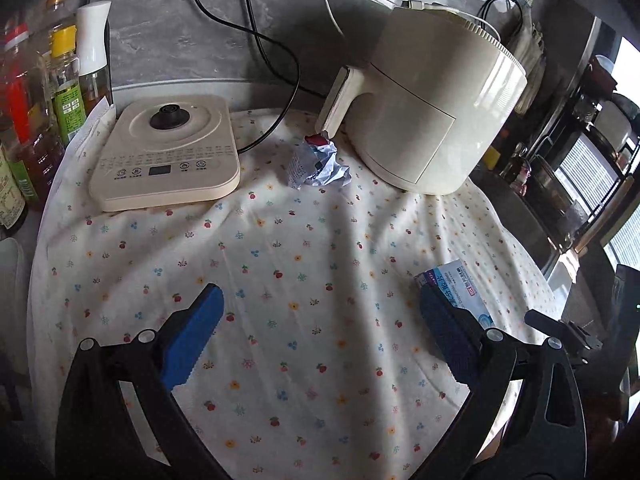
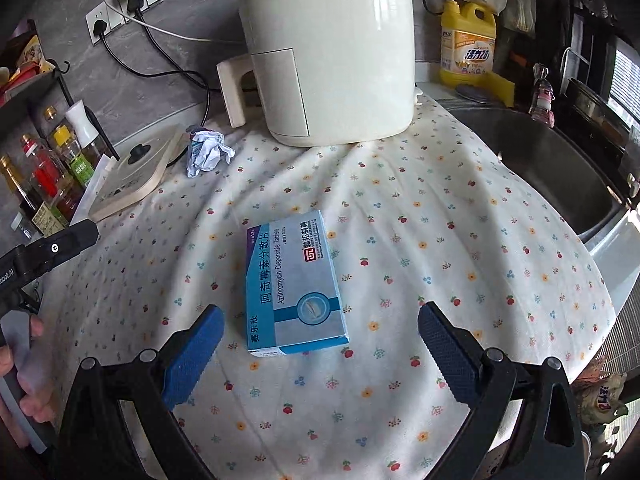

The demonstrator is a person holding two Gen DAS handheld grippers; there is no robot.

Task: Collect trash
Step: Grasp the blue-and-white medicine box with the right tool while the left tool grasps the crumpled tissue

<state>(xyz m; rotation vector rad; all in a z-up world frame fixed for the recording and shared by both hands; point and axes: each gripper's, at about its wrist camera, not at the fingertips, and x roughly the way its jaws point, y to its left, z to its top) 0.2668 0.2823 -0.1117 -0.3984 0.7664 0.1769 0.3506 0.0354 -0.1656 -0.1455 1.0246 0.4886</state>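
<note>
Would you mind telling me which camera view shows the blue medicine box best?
The right wrist view: the blue medicine box lies whole and readable ahead of the open right gripper. The left wrist view catches only a corner behind a finger.

Your left gripper [image 1: 320, 336] hangs with its blue pads spread wide, nothing between them. Your right gripper [image 2: 320, 350] matches it — jaws fully parted, empty. Your left hand [image 2: 22, 376] (seen at the right camera's edge) wraps its handle — fingers curled.

The left gripper's finger is covering part of the medicine box [image 1: 460, 284]; the appliance [image 2: 328, 48] is running off the top edge.
</note>
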